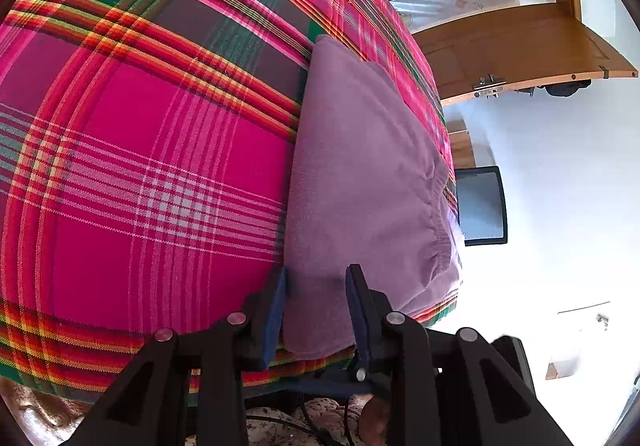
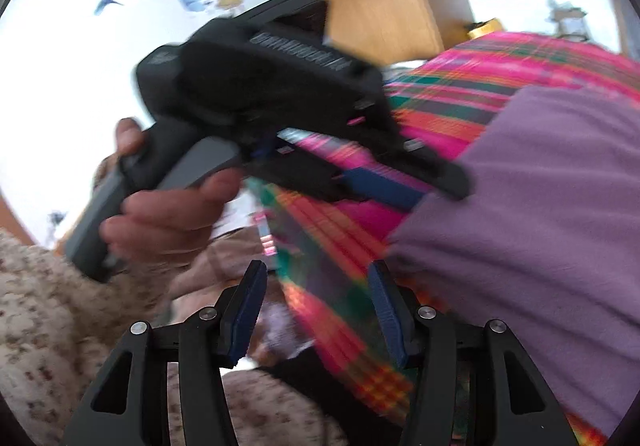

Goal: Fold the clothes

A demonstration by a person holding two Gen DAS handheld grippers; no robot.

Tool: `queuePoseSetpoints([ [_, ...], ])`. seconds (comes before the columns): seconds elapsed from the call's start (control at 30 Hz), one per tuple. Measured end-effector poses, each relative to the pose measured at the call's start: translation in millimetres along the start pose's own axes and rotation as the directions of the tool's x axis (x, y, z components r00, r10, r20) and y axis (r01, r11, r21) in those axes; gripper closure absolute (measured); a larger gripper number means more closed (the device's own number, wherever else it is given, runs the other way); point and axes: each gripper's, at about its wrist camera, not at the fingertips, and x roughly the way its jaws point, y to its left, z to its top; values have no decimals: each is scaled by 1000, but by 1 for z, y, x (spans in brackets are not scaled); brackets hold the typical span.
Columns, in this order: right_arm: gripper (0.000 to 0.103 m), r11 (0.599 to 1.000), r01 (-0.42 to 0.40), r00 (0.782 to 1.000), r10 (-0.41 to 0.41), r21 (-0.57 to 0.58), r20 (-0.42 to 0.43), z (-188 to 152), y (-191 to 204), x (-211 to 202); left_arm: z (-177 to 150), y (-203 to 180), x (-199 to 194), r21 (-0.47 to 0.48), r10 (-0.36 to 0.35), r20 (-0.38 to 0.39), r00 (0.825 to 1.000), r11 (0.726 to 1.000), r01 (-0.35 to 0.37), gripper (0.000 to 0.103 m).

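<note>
On the left lies the bed under a pink, green and orange plaid woven blanket. The folded purple fleece garment w/ an elastic gathered band sits along the bed's right edge, near the corner.

Left tool: jaws about half apart, straddling the near corner of the garment. The blue pads flank the fabric; from this view it's unclear whether they pinch it. In the right wrist view one pad seems to slide under the purple edge, the person's hand on the grip.

Right tool: wide apart, nothing between the jaws, hovering over the blanket just beside the garment's near edge. That view is blurred.

Judgement: garment looks mostly folded; step in hand is prob. squaring or lifting the bundle. To do it well:
- left tool should bite all layers, not just the top one, else the fold peels open
- right tool takes the opposite near corner, same depth
- lift both level, keep the elastic band side from sagging
- avoid snagging the blanket underneath.
</note>
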Motion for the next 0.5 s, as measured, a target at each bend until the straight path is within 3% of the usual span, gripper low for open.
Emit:
queuePoseSetpoints([
  [0.23,47,999,50,997,-49,-5,62,3,5,-21,2,-1,-3,4,-5,0,1000,1000,5,73],
  [0.37,47,973,217,969,-206,-76,135,8,15,-31,6,-3,-6,11,-3,9,1000,1000,3,73],
  [0.5,47,914,366,930,-352,-175,104,13,27,-4,10,-4,-10,7,-6,22,1000,1000,6,73],
])
